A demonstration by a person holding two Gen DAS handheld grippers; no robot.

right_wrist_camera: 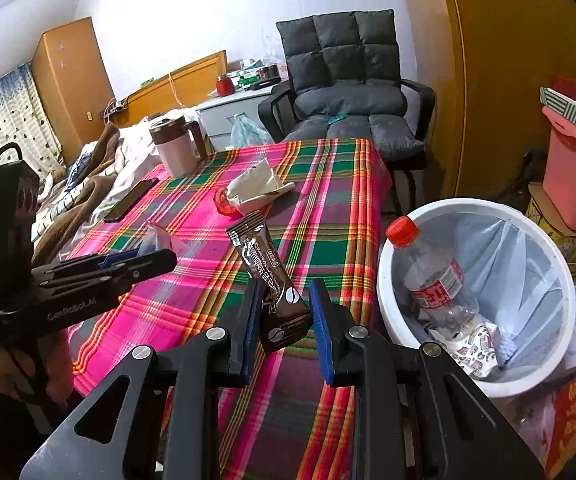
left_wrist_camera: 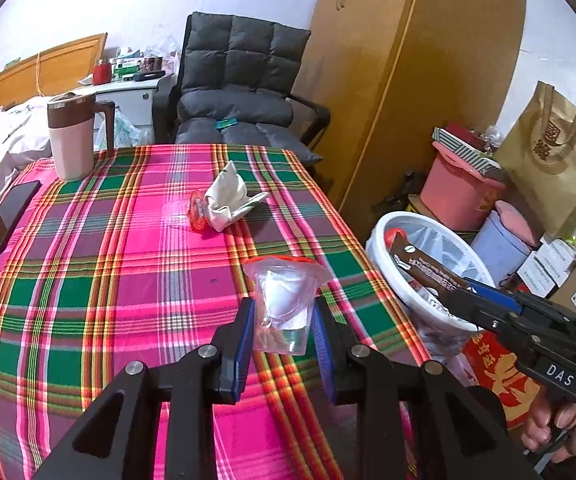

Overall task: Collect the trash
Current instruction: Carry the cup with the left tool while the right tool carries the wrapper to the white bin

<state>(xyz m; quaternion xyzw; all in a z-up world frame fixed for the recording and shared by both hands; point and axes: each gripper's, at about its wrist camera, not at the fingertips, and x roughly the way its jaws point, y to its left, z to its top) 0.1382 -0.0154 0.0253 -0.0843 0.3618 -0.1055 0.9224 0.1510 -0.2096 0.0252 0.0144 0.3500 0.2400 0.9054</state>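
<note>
Left wrist view puts the left hand-held gripper (left_wrist_camera: pixel 284 340) low in the centre of the frame, its blue pads closed part-way on a clear plastic cup (left_wrist_camera: pixel 282 308) with a red-edged peeled lid, held above the plaid worktop (left_wrist_camera: pixel 88 300). That cup looks thin, light and springy, so I judge it would buckle under a hard squeeze and is best kept pinched across its lower walls, as now. Right wrist view shows the right hand-held gripper (right_wrist_camera: pixel 284 316) at lower centre, narrowed onto the bottom end of a brown snack wrapper (right_wrist_camera: pixel 268 276) that stands up between the pads (whether anything is left inside it I cannot tell). Such film is likely limp and slick, so a grip well in from the edge seems safer than one at the tip. At the right of that frame sits the white bin (right_wrist_camera: pixel 392 248), lined with a bag and already holding a plastic bottle (right_wrist_camera: pixel 432 276). Near the frame centre, a crumpled white paper (right_wrist_camera: pixel 258 188) and a red lid (right_wrist_camera: pixel 222 202) lie touching on the worktop; both seem light, and the paper's bulk offers the easier hold.
</note>
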